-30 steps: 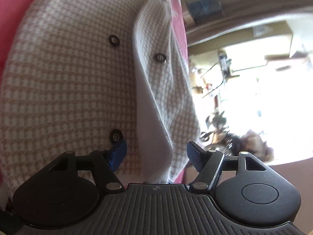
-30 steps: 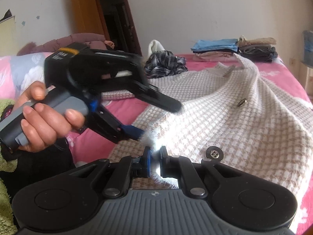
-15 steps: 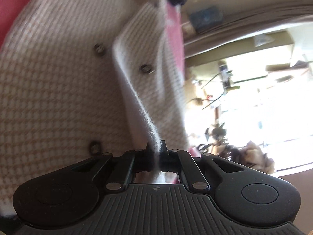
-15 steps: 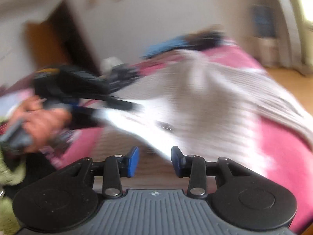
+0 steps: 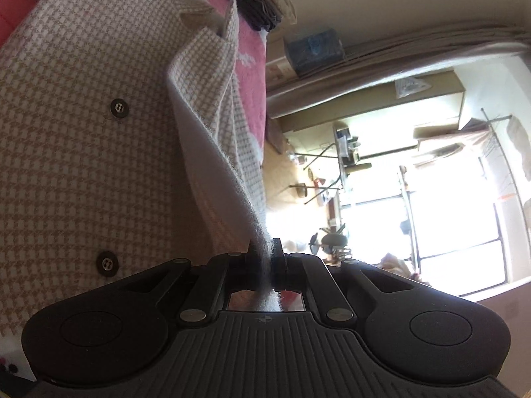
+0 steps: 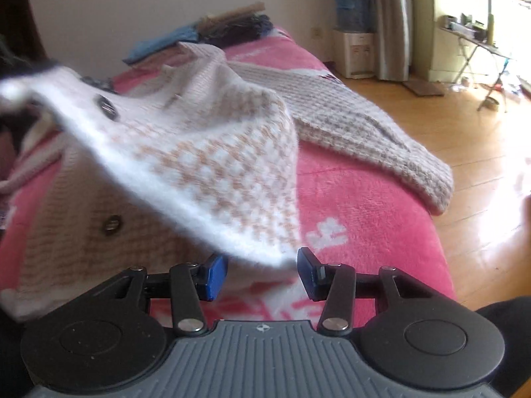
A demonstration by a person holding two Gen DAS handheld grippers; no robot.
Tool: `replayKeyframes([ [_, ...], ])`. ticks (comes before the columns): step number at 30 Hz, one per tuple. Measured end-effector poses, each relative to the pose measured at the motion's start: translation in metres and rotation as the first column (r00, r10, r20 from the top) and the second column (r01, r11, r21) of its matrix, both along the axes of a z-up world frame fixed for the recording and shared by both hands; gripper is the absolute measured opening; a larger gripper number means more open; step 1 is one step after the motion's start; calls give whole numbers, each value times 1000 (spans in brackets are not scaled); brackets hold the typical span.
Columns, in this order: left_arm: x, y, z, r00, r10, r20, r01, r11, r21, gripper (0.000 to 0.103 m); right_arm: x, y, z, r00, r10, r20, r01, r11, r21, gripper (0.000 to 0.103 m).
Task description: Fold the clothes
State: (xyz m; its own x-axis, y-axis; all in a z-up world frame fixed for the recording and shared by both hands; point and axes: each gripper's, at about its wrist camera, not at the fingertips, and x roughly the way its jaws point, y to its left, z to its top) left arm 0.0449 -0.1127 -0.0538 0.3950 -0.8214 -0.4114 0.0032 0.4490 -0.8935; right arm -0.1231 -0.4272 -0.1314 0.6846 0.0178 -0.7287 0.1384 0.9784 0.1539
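Our left gripper's (image 5: 267, 258) fingers pinch the fuzzy white edge of the beige-and-white houndstooth knit cardigan (image 5: 83, 152); our right gripper's (image 6: 262, 273) blue pads gape, empty. The lifted hem corner (image 6: 265, 252) hangs just ahead between them, the cardigan's length sprawling away across the pink blanket (image 6: 361, 212).

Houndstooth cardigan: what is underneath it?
Under the houndstooth cardigan lies a pink blanket with white figures, covering the bed. The left claw lifts one hem; whatever lies beneath the flat part is hidden.
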Motion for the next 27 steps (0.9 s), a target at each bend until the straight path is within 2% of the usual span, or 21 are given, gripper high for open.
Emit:
replayKeyframes([
  [2,-2,15,5,1000,20,7,-20,1000,-19,2,6,1,-6,1000,-14,-4,14,1000,-28,48],
  [4,-1,22,9,999,40,25,-39,999,-14,2,7,0,-6,999,-48,18,49,997,-60,40],
  [5,0,26,9,998,47,30,-46,999,-4,2,8,0,-6,997,-65,30,67,995,-75,27],
  [6,0,29,8,998,52,31,-52,999,7,2,6,-3,-3,995,-82,55,86,993,-77,17],
  [8,-4,37,-3,998,52,18,-52,997,48,2,-7,-11,13,981,-124,148,133,990,-56,16],
  [9,-7,41,-9,999,51,11,-51,996,71,2,-12,-13,17,976,-137,167,149,987,-61,16],
  [11,-13,41,-28,1000,25,4,-25,983,182,2,-16,-16,16,977,-149,156,160,985,-62,16],
  [13,-20,36,-52,1000,-10,-13,14,953,301,2,-19,-19,15,977,-162,139,171,984,-57,12],
  [16,-22,27,-78,999,-33,-31,43,917,397,2,-16,-25,12,979,-180,98,184,982,-34,11],
  [18,-22,16,-88,998,-65,-10,62,884,463,2,-12,-26,9,981,-183,59,186,982,-40,13],
  [19,-21,9,-91,996,-91,2,78,860,505,2,-9,-28,5,983,-184,19,185,982,-36,14],
  [21,-21,-3,-95,989,-143,27,102,814,571,2,-1,-35,-7,980,-176,-91,178,984,6,27],
  [22,-22,-6,-97,985,-165,41,109,799,591,2,0,-39,-10,976,-171,-132,177,984,30,29],
  [23,-23,-9,-97,981,-187,57,115,786,607,2,-2,-44,-7,975,-167,-145,176,983,49,36],
  [24,-24,-9,-98,978,-199,67,117,782,612,2,-3,-48,-4,974,-163,-158,175,982,68,47],
  [26,-25,-8,-98,974,-212,78,122,783,610,2,-9,-55,6,974,-141,-179,156,985,69,54],
  [27,-25,-8,-99,974,-214,77,125,786,605,2,-12,-58,12,973,-125,-194,140,988,64,54],
])
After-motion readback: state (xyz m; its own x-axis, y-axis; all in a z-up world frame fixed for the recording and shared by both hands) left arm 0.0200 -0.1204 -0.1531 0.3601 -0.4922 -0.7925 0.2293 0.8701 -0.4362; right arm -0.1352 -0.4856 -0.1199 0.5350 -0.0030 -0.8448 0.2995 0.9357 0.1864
